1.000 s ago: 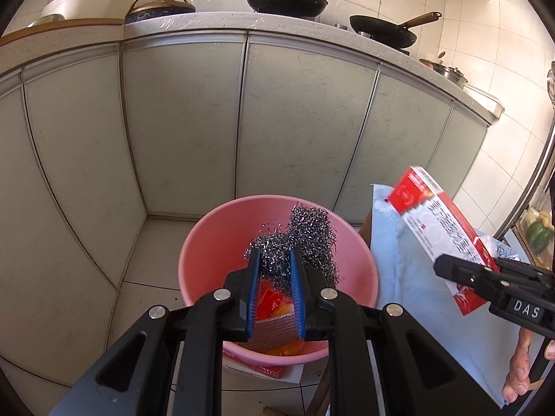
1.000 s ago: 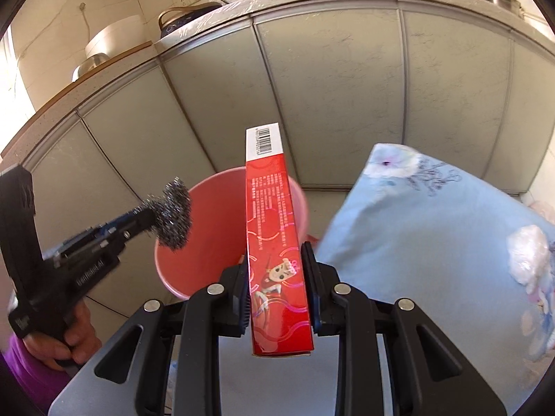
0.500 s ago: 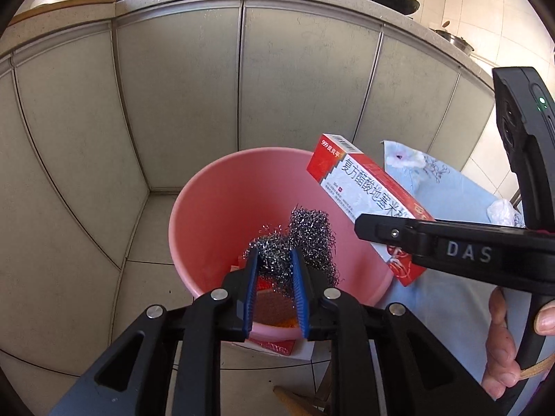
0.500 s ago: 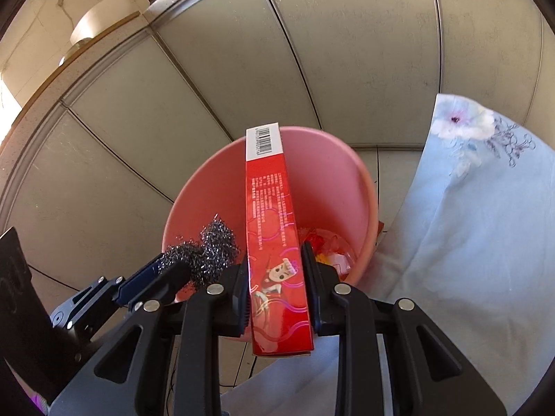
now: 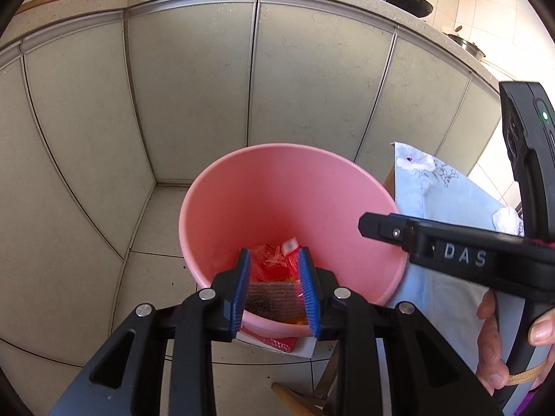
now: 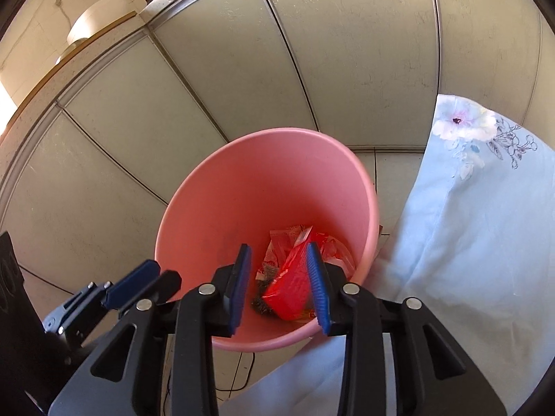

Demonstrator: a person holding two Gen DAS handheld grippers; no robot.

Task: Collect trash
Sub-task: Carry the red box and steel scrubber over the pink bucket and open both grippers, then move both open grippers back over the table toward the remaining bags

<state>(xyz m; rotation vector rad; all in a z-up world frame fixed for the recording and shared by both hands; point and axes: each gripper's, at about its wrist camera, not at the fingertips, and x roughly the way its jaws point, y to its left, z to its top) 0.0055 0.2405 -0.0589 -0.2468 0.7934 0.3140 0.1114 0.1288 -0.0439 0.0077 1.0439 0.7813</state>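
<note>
Hovering over the pink bin [image 5: 242,187], left hand-held gripper [image 5: 274,287] has jaws part-open with nothing between the blue pads; they have just been opening. Steel wool [image 5: 274,303] lies in the bin bottom, seen in the gap. Right hand-held gripper [image 6: 279,284] also over the bin, jaws just opened partway, gripping nothing. Red box [image 6: 289,286] lies tilted inside the bin on the wrappers [image 6: 288,239], free of the pads. Bin stands on the tiled floor [image 5: 152,270] in front of grey cabinets [image 5: 194,86], just beside the tabletop under a blue floral cloth [image 6: 468,228]. A hand [image 5: 503,343] holds the right one's grip
</note>
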